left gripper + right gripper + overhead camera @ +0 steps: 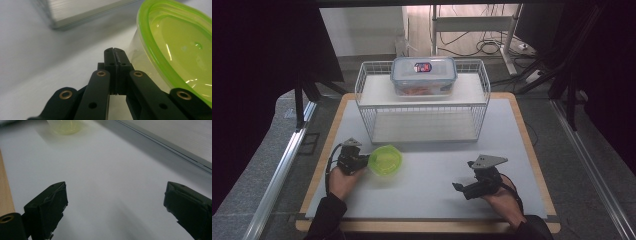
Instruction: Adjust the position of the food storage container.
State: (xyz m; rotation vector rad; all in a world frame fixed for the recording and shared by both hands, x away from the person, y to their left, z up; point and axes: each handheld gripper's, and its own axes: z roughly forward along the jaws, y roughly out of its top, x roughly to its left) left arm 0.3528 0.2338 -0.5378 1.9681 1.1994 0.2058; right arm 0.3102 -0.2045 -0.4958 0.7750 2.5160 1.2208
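A lime-green translucent bowl [385,160] stands on the white mat at the left. My left gripper [362,162] lies right against its left side. In the left gripper view the jaws [115,53] are pressed together with nothing between them, and the bowl's rim and wall [180,50] rise just to their right. My right gripper [459,189] rests low over the mat at the right front, pointing left. Its jaws stand wide apart [115,205] over bare mat, with the bowl [66,126] far off and blurred.
A white wire rack [422,100] stands at the back of the mat. On its upper shelf sits a clear box with a blue-rimmed lid [424,75]. The rack's base edge [75,12] lies ahead of the left gripper. The mat's wooden border [5,195] runs alongside the right gripper.
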